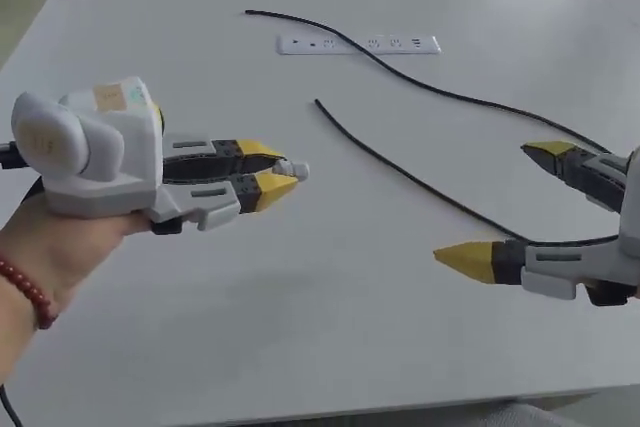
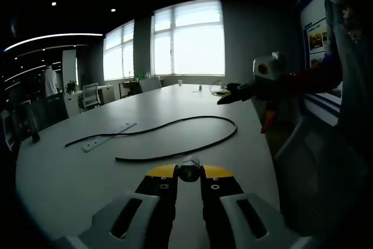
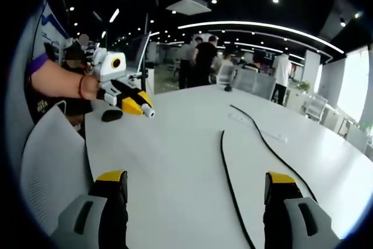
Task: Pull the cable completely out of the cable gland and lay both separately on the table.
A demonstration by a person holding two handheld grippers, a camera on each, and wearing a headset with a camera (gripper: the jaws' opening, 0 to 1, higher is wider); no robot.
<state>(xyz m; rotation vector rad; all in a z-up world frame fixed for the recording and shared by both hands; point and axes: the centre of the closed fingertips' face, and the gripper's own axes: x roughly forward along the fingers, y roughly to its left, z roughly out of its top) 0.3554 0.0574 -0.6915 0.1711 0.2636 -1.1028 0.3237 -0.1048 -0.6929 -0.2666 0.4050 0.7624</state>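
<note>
**Two parts apart: gland in left tongs, cable on worktop**

Left tongs [image 1: 285, 172]: clenched on the cable gland [image 1: 299, 169], a small pale-grey fitting pinched at the very tips. It is held above the worktop [image 1: 330, 307], not yet laid down.

Right tongs [image 1: 490, 203]: spread wide, grasping nothing.

Cable [image 1: 420, 184]: thin and black, lying on the worktop in one long loop. One free end lies mid-worktop, the other beyond the white socket strip [image 1: 358, 44]. The bend of the loop passes by the right tongs; contact cannot be told.

Handling (judgement):
- Gland is light, hard and rounded, held by a tip-only pinch. It is likely to squirt out or roll, so lower it onto the surface before releasing.
- Cable is light and limp but keeps its curve. If it needs shifting, grip it close to an end; a pull mid-span would drag the whole loop.

Surroundings:
- The far run of the cable passes over or right beside the socket strip.
- The surface under the left tongs is bare and well apart from the cable, which makes it a suitable spot for the gland.
- Chairs and people stand in the room beyond, not in the way.
</note>
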